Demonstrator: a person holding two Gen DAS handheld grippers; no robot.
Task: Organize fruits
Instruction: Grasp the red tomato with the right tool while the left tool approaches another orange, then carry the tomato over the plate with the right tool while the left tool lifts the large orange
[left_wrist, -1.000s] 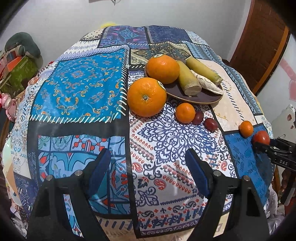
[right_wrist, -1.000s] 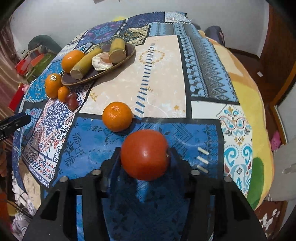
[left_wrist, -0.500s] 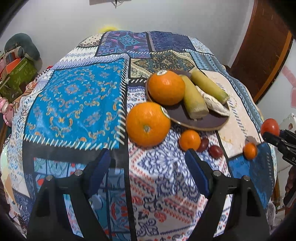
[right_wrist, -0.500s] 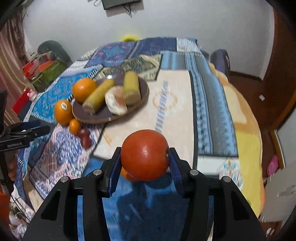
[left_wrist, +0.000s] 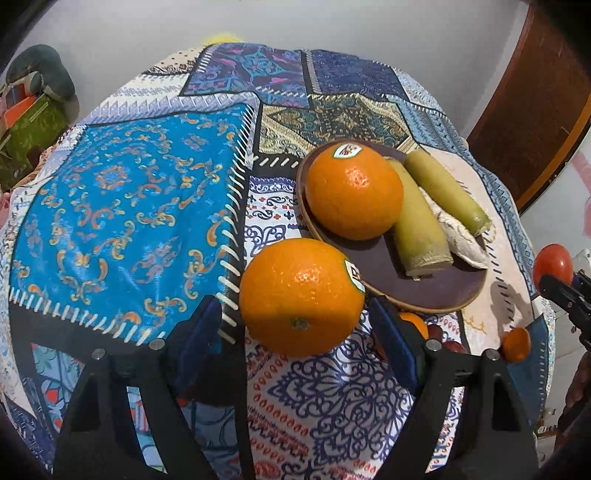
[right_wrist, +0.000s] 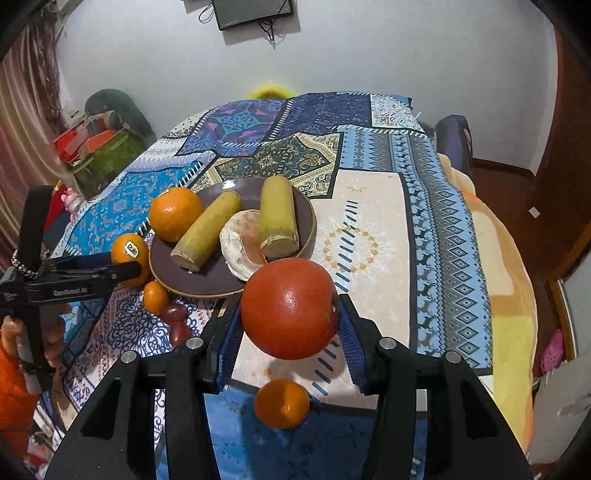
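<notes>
A: Fruits are split: one orange (left_wrist: 354, 192) sits on the brown plate (left_wrist: 436, 291) with two cane pieces, while a second orange (left_wrist: 301, 297) lies on the patterned cloth just beside the plate's rim.

B: And the red fruit (right_wrist: 290, 308)?

A: The right hand-held gripper (right_wrist: 290, 325) has it pinched between both pads, lifted above the cloth, probably bound for the plate. A small tangerine (right_wrist: 282, 403) lies below it.

B: The left hand-held gripper (left_wrist: 295, 345)?

A: Jaws spread wide, holding nothing, one pad either side of the loose orange without touching; likely lining up a grasp.
</notes>
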